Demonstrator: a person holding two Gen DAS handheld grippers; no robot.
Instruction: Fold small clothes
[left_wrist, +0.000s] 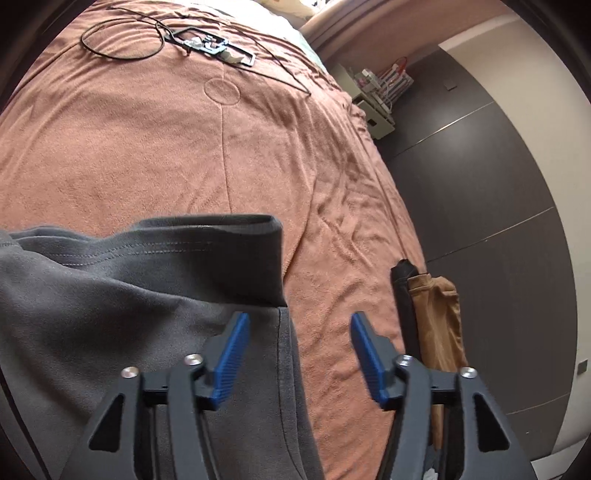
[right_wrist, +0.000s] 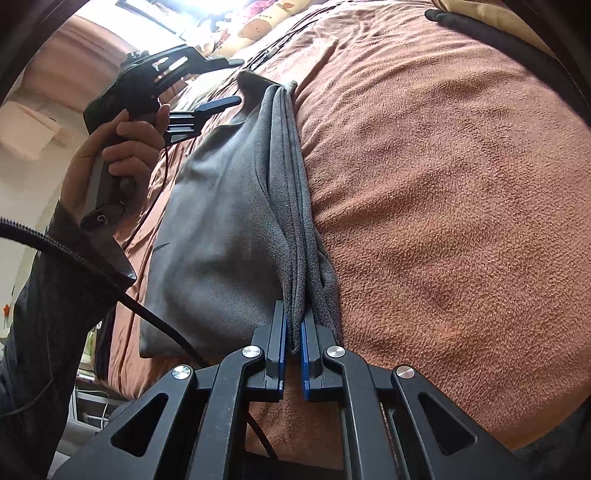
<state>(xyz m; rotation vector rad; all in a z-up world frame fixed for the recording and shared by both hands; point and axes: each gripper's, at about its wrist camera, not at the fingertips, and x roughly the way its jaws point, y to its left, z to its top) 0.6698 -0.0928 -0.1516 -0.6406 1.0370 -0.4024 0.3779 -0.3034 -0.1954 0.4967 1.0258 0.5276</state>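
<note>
Clamped in the right hand-held gripper (right_wrist: 293, 341), the grey garment (right_wrist: 221, 221) runs lengthwise away toward the open left hand-held gripper (left_wrist: 300, 347), which hovers over its far edge.

A bed with a rust-brown blanket (left_wrist: 155, 155) carries a grey garment (left_wrist: 110, 295) near the front, a cable (left_wrist: 122, 40) far back (coiled), and folded tan clothes (left_wrist: 439, 317) at the right edge.

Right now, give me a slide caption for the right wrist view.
Right gripper pinches the grey garment's bunched edge on the brown bedspread; left gripper open.
</note>
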